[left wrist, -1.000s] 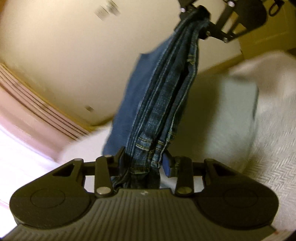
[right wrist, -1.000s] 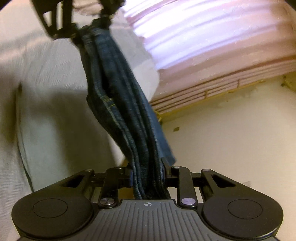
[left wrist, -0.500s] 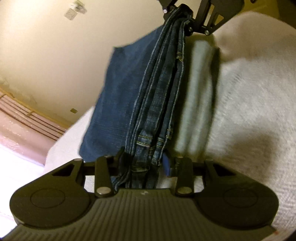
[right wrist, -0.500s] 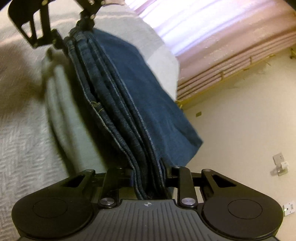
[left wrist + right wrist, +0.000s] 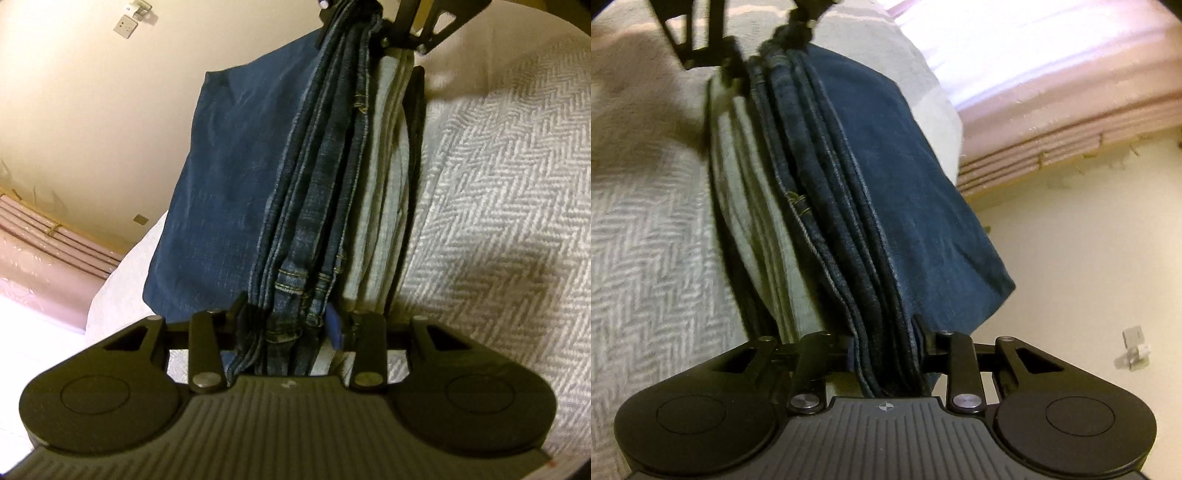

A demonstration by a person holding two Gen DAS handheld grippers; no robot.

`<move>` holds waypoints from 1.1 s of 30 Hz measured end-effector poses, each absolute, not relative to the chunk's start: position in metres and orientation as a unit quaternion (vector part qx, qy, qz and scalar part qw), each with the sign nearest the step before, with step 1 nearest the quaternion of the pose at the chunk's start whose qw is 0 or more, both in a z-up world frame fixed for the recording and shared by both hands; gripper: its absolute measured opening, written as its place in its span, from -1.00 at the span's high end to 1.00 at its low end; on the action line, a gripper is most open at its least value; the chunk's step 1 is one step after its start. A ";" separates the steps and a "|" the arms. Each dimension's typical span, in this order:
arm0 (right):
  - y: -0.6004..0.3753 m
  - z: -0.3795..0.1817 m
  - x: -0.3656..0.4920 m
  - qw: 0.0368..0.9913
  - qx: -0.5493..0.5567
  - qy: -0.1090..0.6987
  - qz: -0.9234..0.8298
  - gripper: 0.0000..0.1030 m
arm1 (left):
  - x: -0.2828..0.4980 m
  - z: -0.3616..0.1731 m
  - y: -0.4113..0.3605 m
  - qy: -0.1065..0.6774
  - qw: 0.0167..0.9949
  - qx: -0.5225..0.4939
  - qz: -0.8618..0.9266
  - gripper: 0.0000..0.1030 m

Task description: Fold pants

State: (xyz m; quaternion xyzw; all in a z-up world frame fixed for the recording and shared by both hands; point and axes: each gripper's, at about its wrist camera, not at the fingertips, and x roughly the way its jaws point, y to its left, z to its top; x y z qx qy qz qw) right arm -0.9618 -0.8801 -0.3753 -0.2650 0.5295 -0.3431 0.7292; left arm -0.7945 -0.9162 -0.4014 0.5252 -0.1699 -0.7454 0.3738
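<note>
Risk: the thick layered denim may slip unevenly from either grip, spoiling the fold. The jeans (image 5: 236,177), dark blue and heavily seamed, run from bottom centre to top centre, clamped between left claw (image 5: 288,325) and right claw (image 5: 886,343) above the herringbone-woven bed cover (image 5: 498,206).

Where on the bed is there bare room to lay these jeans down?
Bare white herringbone bedspread lies open beyond the folded pale grey garment. Along the dark blue folded jeans it is crowded; their far side overhangs the bed edge.
</note>
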 end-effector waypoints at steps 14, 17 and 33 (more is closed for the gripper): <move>-0.887 -0.387 -0.953 0.717 -0.269 0.535 -0.355 0.36 | -0.795 -0.404 -0.921 -0.156 0.409 0.533 -0.724 0.17; -0.890 -0.368 -0.957 0.710 -0.230 0.549 -0.376 0.08 | -0.785 -0.382 -0.915 -0.104 0.429 0.526 -0.727 0.15; -0.785 -0.187 -0.977 0.723 0.320 0.298 -0.535 -0.50 | -0.736 -0.213 -0.810 0.291 0.577 0.284 -0.708 -0.98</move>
